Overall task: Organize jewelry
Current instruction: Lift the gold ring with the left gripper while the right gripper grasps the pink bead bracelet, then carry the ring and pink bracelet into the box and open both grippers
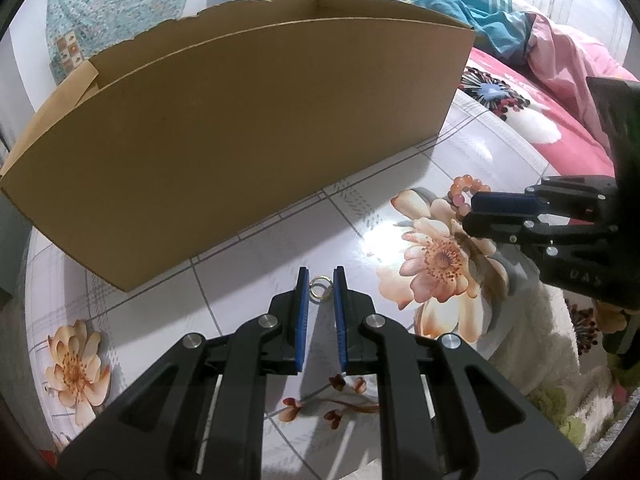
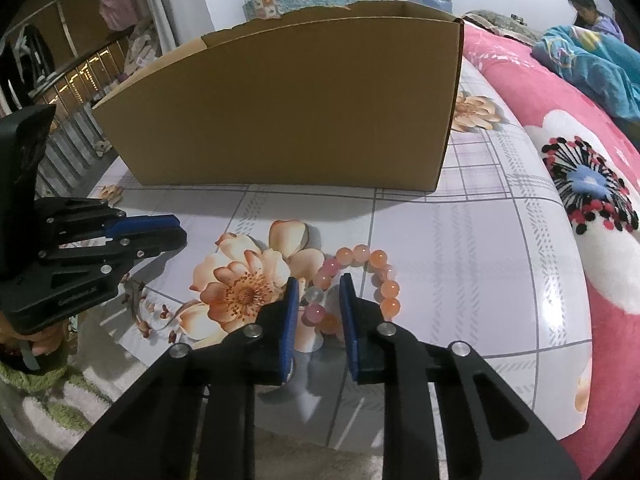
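Left gripper [image 1: 321, 280]: low over the table, its blue pads parted, with a gap on each side of the ring; it grasps nothing
Ring [image 1: 320, 289]: small metal ring, it looks like two thin rings lying together, flat on the table between the tips of the left gripper, in front of the box
Right gripper [image 2: 319, 286]: jaws apart, set on both sides of the near left part of the bracelet; whether the pads touch the beads I cannot tell
Bracelet [image 2: 360, 280]: loop of orange and pink beads, with one clear bead, lying on the table beside a printed flower, in front of the right end of the box
Box [image 1: 240, 132]: open cardboard box, standing on the table behind both jewels; its inside is hidden from both views
Table [image 2: 460, 248]: glossy white cover with grey lines and orange flowers
Blanket [image 2: 560, 120]: pink with flowers, just right of the table
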`<state>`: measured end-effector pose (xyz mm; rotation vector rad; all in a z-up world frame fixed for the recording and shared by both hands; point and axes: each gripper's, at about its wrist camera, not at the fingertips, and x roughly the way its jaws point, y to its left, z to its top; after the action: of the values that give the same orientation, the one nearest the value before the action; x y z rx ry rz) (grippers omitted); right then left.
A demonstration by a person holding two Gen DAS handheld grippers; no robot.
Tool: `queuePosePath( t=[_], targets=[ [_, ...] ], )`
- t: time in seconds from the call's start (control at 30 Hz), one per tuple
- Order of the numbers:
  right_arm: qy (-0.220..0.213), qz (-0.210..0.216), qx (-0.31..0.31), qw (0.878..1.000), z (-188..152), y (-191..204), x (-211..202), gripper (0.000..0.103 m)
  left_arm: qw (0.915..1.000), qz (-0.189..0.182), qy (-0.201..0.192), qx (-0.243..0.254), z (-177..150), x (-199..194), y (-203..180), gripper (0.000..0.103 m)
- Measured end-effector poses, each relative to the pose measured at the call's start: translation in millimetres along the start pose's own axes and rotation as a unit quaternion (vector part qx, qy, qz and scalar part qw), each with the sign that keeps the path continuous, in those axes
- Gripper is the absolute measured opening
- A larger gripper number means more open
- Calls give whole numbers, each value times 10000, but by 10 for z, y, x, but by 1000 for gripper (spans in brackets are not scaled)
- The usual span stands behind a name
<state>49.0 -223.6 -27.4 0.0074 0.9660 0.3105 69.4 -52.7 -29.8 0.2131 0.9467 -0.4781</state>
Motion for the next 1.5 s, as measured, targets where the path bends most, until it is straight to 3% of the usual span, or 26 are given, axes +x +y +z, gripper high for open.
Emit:
queuePosePath(
  t=[0.37,0.73,0.83,1.0,1.13,1.27,1.5],
  targets=[
    [19,-121,130,9998,5,2,8,10,9999,94,31,-20,-10,15,-3,11],
    [28,560,1007,9933,-10,-256,16,10,9997,226,8,-1,-14,14,3,11],
    [-32,915,1389,9861,-22,-369,-3,10,9997,257,2,8,-24,7,11,11],
    [-338,1716,2125,9614,-35,-618,-117,10,9998,199,-91,-45,-21,-62,42,11],
    [-675,2182,2476,9416,-26,-779,-291,10,9993,36,-358,-77,1,-259,74,11],
    [-1032,2532,2602,9260,42,-852,-525,10,9970,-366,-667,-110,85,-584,99,11],
    [-1727,2766,2066,9225,605,-829,-1021,10,9869,-945,-1292,209,530,-1260,190,11]
  ],
)
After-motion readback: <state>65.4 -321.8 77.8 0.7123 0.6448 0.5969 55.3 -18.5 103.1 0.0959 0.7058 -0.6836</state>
